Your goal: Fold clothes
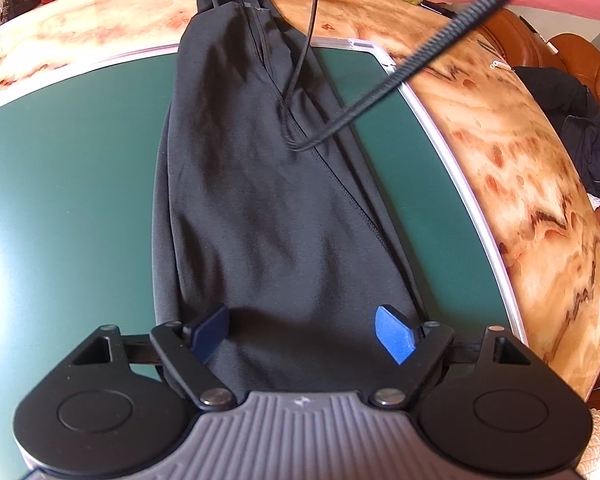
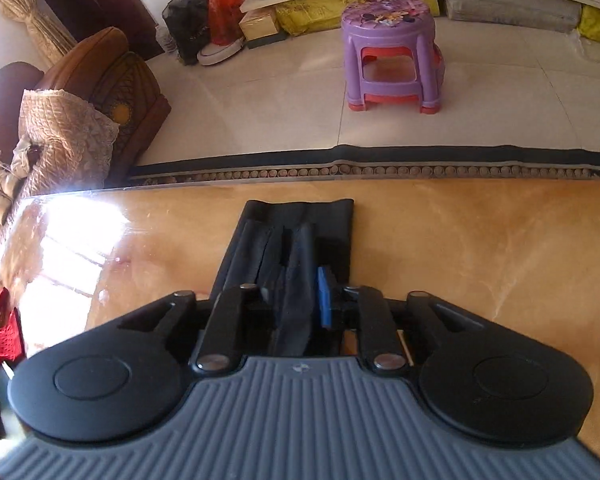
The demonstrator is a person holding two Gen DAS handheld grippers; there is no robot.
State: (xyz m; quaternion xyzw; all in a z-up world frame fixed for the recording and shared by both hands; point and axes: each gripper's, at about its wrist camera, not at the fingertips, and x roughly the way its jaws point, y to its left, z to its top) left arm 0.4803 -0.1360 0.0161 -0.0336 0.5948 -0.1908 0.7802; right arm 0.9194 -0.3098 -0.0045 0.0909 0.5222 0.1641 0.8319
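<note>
Left gripper [image 1: 306, 334] gapes wide over the black trousers [image 1: 260, 200]; right gripper [image 2: 300, 300] pinches their bunched end (blue pad showing).

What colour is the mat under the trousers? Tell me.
Dark green mat, clearest in the left wrist view.

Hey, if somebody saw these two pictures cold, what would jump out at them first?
The long black trousers stretch lengthwise across the green mat on the marble table. The left gripper sits open over their near end, while the right gripper is shut on bunched fabric at the far end. Beyond the table, a purple stool stands on the pale floor.
</note>
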